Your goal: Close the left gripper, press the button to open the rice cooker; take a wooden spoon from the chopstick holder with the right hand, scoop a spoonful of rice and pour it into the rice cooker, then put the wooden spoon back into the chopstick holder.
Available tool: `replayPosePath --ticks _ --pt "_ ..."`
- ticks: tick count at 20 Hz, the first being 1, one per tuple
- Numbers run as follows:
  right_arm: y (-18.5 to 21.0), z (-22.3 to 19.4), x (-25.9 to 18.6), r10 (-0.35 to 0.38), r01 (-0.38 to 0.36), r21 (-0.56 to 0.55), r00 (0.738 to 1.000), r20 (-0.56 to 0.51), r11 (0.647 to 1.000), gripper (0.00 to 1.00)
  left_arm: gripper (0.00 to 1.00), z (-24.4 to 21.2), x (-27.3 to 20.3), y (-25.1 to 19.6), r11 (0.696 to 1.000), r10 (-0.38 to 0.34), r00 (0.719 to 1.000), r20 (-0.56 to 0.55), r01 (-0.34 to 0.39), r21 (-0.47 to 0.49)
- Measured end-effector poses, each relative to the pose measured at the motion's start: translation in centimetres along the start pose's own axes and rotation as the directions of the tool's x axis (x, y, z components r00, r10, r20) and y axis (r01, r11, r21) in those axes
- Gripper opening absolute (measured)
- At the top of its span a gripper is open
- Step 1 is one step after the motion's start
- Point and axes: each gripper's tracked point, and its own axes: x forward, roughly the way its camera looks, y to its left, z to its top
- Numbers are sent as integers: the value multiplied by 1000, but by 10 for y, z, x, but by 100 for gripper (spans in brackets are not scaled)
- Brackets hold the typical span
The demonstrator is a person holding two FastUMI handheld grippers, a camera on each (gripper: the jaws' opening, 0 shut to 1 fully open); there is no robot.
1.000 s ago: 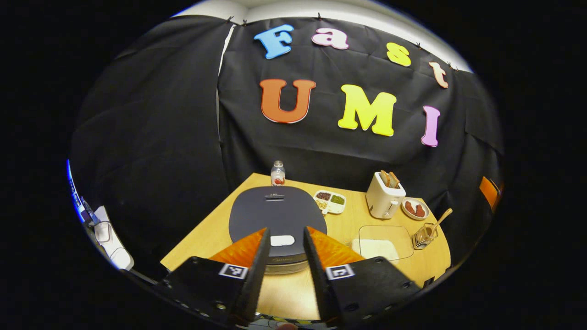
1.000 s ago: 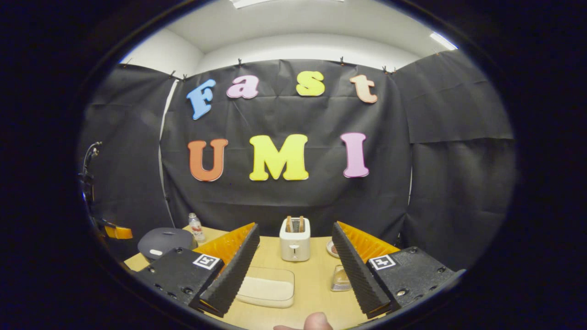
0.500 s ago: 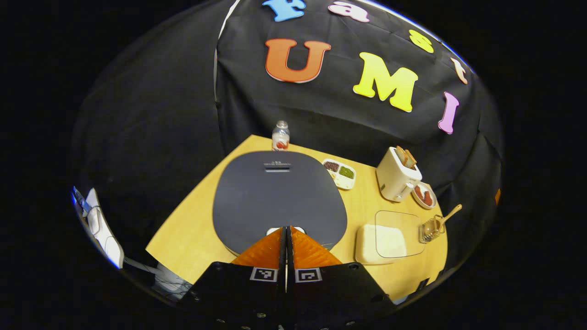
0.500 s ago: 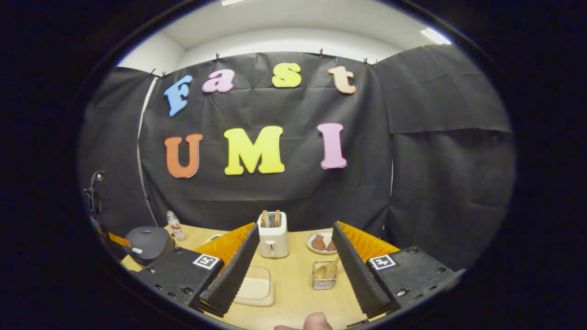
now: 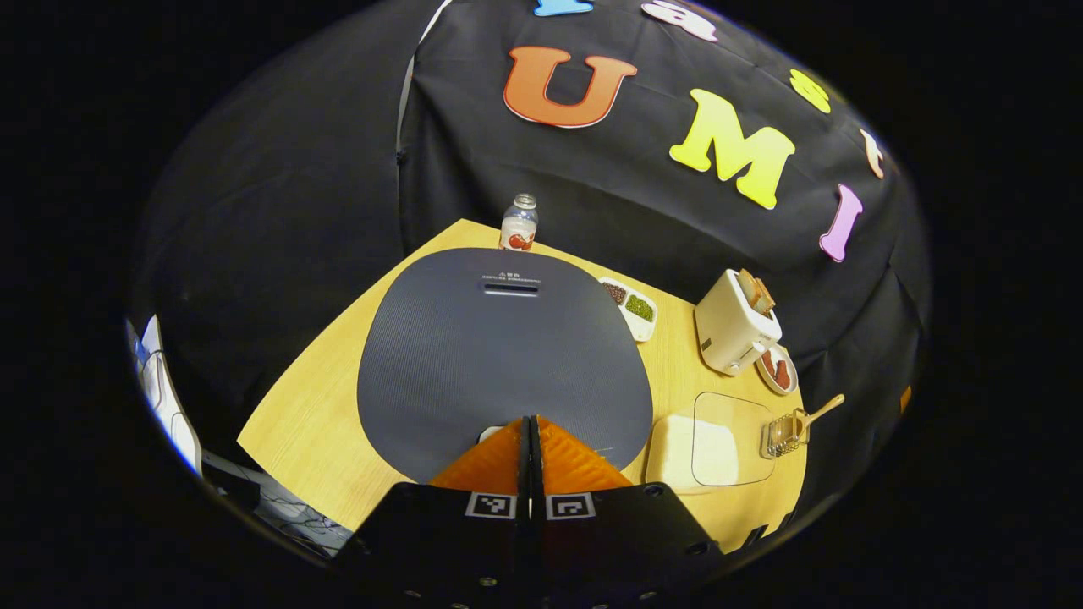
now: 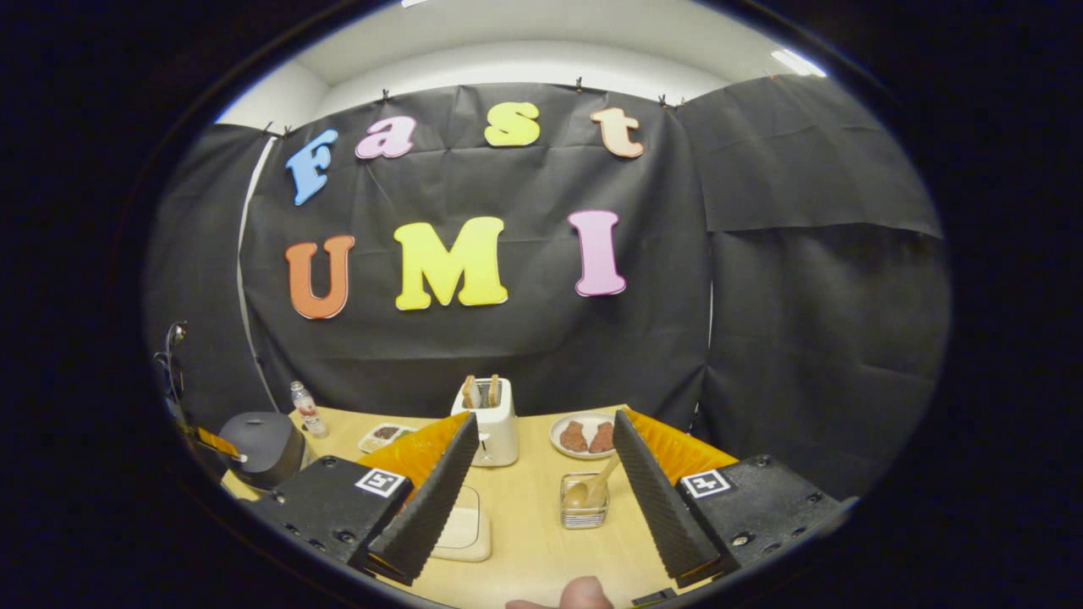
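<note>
**Left gripper closed at the rice cooker's button, right gripper open before the spoon holder**

In the left gripper view, the left gripper [image 5: 530, 420] has its fingers pressed flat together, with nothing between them. Their tips sit at the near edge of the dark grey, rounded rice cooker [image 5: 505, 347], right over its small white button [image 5: 489, 434], of which a sliver shows; whether the tips touch it I cannot tell. The cooker's lid is down. It stands on the light wooden table [image 5: 313, 423], with a small clear bottle [image 5: 519, 222] behind it.

To the right of the cooker lies a clear lidded box of white rice [image 5: 709, 440]. Just right of that stands the clear chopstick holder [image 5: 783, 430], with the wooden spoon [image 5: 818, 411] leaning out of it. Farther back are a white toaster [image 5: 735, 323] and a divided white dish of beans [image 5: 632, 306].

In the right gripper view, the right gripper [image 6: 543, 431] hangs above the table with its fingers wide apart and empty. The chopstick holder [image 6: 584, 501] sits between them, farther off.
</note>
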Motion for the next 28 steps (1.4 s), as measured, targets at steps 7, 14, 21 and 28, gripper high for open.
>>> replayPosePath --ticks 7,14,21,28 --pt "-3 -3 0 1 -1 8 1000 2 1000 100 0 -11 1 1 997 -53 997 -56 50 -63" --pt "-16 12 -3 -17 17 -4 999 35 1000 100 0 41 -29 -7 997 -42 990 134 50 -56" --pt "-19 20 -9 -22 23 -12 998 55 1000 100 1 139 -82 -23 997 -28 892 452 -8 77" --pt "-23 17 -8 10 -10 -2 999 31 1000 100 77 168 -130 -44 992 -72 802 593 -2 124"
